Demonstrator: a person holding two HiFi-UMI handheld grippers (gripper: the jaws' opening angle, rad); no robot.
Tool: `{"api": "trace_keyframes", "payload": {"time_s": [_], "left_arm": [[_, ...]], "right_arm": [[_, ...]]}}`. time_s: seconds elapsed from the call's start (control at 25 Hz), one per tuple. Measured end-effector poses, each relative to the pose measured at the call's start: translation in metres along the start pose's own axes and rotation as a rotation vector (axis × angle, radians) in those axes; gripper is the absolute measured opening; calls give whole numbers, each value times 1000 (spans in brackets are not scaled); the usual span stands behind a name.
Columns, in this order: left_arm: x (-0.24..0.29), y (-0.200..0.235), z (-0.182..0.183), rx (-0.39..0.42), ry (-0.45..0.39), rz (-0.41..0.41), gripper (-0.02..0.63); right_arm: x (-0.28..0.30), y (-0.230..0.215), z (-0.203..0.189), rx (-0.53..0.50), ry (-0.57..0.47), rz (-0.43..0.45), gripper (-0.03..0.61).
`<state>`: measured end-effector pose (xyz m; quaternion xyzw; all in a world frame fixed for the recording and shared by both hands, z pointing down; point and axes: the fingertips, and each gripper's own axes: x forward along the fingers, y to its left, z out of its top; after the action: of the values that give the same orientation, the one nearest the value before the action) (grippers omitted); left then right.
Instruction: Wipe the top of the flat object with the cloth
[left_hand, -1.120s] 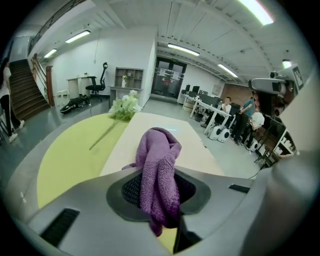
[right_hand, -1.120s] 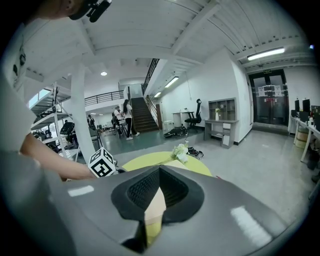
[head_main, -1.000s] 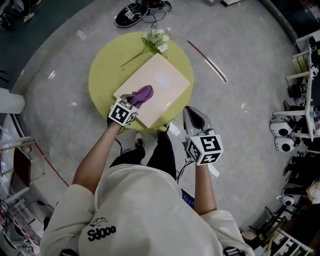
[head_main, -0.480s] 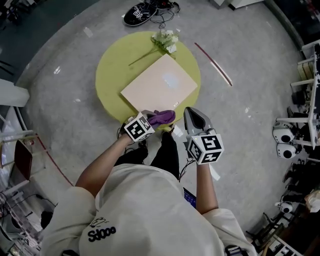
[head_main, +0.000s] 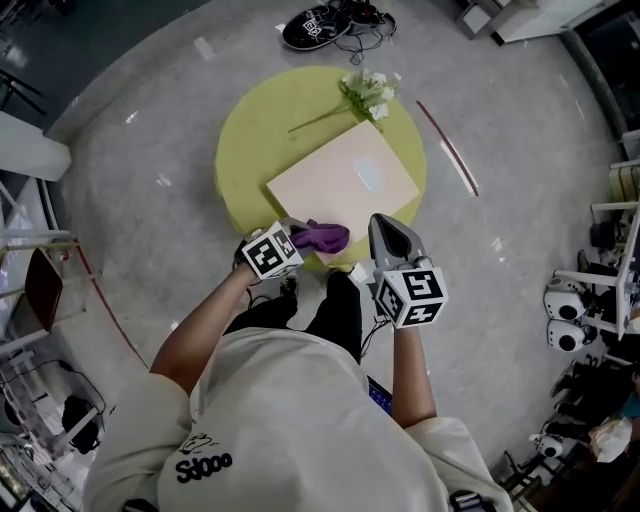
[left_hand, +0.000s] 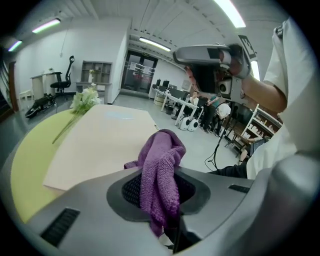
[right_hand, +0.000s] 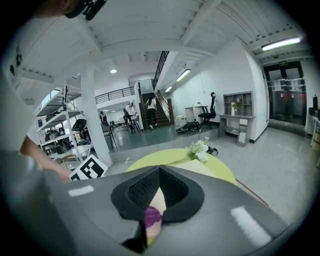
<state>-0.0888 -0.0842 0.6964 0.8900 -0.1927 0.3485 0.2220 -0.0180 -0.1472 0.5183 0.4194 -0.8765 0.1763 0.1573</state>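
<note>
Purple cloth (head_main: 322, 237) parked at the near edge of the flat object (head_main: 345, 185), mid-wipe by the look of it

Pinched in the left gripper (head_main: 303, 240), fingers clamped on one fold, loose bulk left out front to drag across the top. Probably the end of a pass, or lining up for another over the round green table (head_main: 250, 150). Right gripper (head_main: 390, 235) just beside, fingers together on nothing, out of the way. Well clear of the flowers (head_main: 368, 92) at the far corner.
</note>
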Motion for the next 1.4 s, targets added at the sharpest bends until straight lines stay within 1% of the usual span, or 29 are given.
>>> {"api": "trace_keyframes", "payload": {"time_s": [0.28, 0.44, 0.52, 0.64, 0.72, 0.84, 0.96, 1.04, 1.16, 1.28, 1.4], "left_arm": [[-40, 76, -12, -124, -4, 144, 86], [-61, 112, -21, -215, -13, 230, 86], [-66, 124, -24, -228, -1, 261, 86], [-68, 136, -23, -222, 30, 305, 86], [-66, 139, -21, -249, 24, 318, 87], [-73, 140, -15, -322, -18, 343, 87], [-93, 148, -2, -358, -52, 419, 87], [-110, 153, 17, -366, -103, 471, 87], [-144, 154, 55, -348, -206, 552, 87], [-184, 149, 99, -298, -326, 632, 87], [-224, 140, 138, -246, -428, 712, 87]], "right_arm": [[16, -5, 7, 1, 13, 18, 9], [22, -9, 14, 0, 14, 29, 9], [24, -12, 19, -4, 12, 32, 8], [28, -22, 29, -11, 4, 42, 9], [29, -30, 34, -17, 3, 48, 9], [27, -42, 48, -36, -9, 57, 9], [28, -53, 70, -61, -30, 77, 9], [27, -58, 86, -89, -49, 93, 9], [24, -63, 114, -144, -86, 111, 8], [21, -64, 143, -207, -130, 134, 8], [19, -61, 174, -322, -164, 131, 8]]}}
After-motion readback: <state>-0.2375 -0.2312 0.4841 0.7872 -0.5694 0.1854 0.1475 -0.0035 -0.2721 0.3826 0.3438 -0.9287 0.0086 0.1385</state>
